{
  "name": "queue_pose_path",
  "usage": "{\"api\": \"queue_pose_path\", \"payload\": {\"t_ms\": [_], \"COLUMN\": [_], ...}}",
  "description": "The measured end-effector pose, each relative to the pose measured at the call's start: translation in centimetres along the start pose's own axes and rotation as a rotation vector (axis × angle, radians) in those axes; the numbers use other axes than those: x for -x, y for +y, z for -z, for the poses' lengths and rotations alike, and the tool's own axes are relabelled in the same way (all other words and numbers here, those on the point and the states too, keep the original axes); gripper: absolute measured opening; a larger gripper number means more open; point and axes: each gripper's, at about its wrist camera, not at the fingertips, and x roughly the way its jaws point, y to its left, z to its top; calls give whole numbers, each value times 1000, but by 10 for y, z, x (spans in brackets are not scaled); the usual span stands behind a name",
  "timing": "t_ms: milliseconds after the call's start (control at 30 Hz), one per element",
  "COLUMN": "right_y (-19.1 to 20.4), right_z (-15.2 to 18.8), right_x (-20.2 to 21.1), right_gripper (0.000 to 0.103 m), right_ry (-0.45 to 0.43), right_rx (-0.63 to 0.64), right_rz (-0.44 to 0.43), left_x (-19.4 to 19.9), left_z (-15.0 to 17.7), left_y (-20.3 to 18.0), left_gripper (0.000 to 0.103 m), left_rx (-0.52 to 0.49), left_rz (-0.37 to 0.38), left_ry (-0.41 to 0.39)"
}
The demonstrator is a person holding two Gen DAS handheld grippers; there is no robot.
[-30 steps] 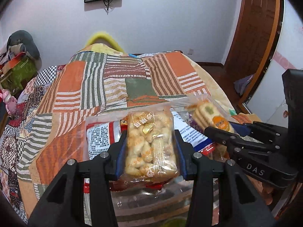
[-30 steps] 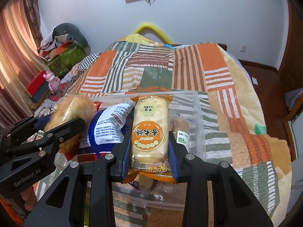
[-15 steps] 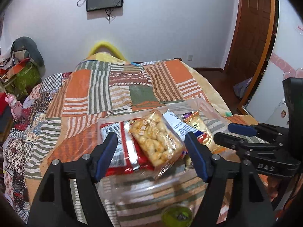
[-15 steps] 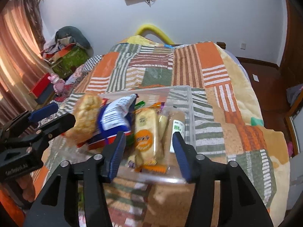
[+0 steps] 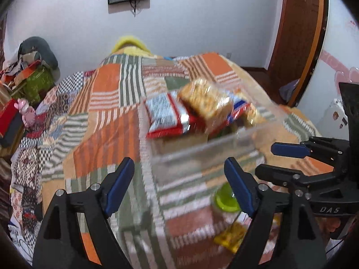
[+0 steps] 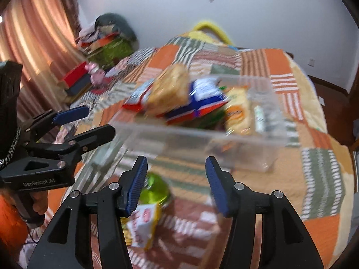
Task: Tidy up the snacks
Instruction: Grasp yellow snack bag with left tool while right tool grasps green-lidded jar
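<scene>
Clear plastic box (image 5: 202, 154) full of snack packs sits on the bed (image 5: 107, 121); left tool (image 5: 179, 186) is opening with nothing inside, right tool (image 6: 176, 179) open and holding nothing

snack packs (image 5: 195, 109) piled in clear bin (image 5: 202, 154)

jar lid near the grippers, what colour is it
Lime green jar lid; clearest in the right wrist view.

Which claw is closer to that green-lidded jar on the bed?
Right. The right claw has the green-lidded jar beside its left finger; the left claw, jaws opening and empty, sits left of the jar.
</scene>
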Motion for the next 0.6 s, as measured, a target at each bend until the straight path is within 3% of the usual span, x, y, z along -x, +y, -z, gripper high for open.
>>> {"api": "queue_pose_path", "payload": {"t_ms": [367, 400, 600], "right_y": [13, 13, 15], "right_z": [7, 7, 8], "right_x": [-48, -51, -47], "right_gripper": [50, 46, 43], "right_ry": [139, 149, 129], "right_rx": [6, 4, 11], "right_rz": [-47, -52, -39], "left_x": [-22, -22, -21], "left_z": [46, 49, 57], "left_y": [29, 29, 21], "left_gripper": [83, 83, 83], "left_rx": [57, 57, 44], "left_rz": [-12, -13, 19], "left_ry": [106, 112, 127]}}
